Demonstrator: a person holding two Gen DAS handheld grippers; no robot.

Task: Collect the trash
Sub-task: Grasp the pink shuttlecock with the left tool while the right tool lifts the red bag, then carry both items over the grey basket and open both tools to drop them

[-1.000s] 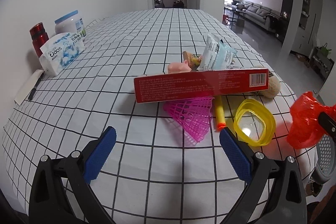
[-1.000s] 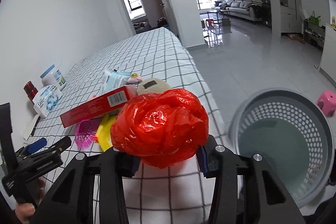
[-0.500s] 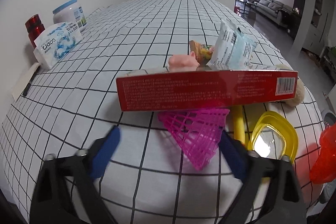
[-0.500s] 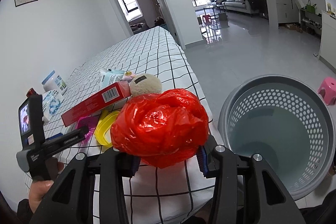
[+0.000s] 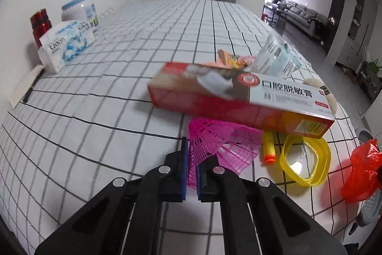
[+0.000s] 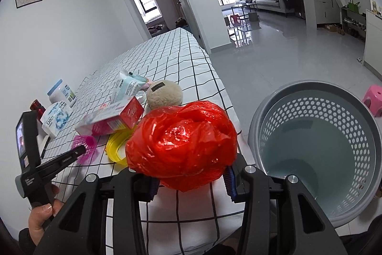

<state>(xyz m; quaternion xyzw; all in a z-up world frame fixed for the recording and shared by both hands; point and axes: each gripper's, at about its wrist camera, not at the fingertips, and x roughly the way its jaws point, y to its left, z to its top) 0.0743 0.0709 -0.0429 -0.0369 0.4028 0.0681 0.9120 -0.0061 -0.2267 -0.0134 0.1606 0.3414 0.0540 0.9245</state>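
Observation:
My left gripper (image 5: 191, 166) is shut on a pink plastic shuttlecock (image 5: 214, 145), lifting its edge off the checked tablecloth (image 5: 119, 87). A red and white toothpaste box (image 5: 238, 94) rests tilted on the shuttlecock. My right gripper (image 6: 191, 181) is shut on a crumpled red plastic bag (image 6: 183, 142), held over the table edge beside the grey perforated basket (image 6: 317, 142) on the floor. The bag also shows in the left wrist view (image 5: 363, 171). The left gripper also shows in the right wrist view (image 6: 78, 152).
On the table lie a yellow ring (image 5: 303, 159), an orange tube (image 5: 268, 147), a plush ball (image 6: 164, 94), a white-blue pouch (image 5: 277, 59) and a snack wrapper (image 5: 229, 56). At the wall stand a red bottle (image 5: 40, 25), a white jar (image 5: 78, 11) and a tissue pack (image 5: 66, 44).
My left gripper moved forward and shut on the pink shuttlecock; the toothpaste box tipped and shifted. My right gripper swung the red bag toward the basket.

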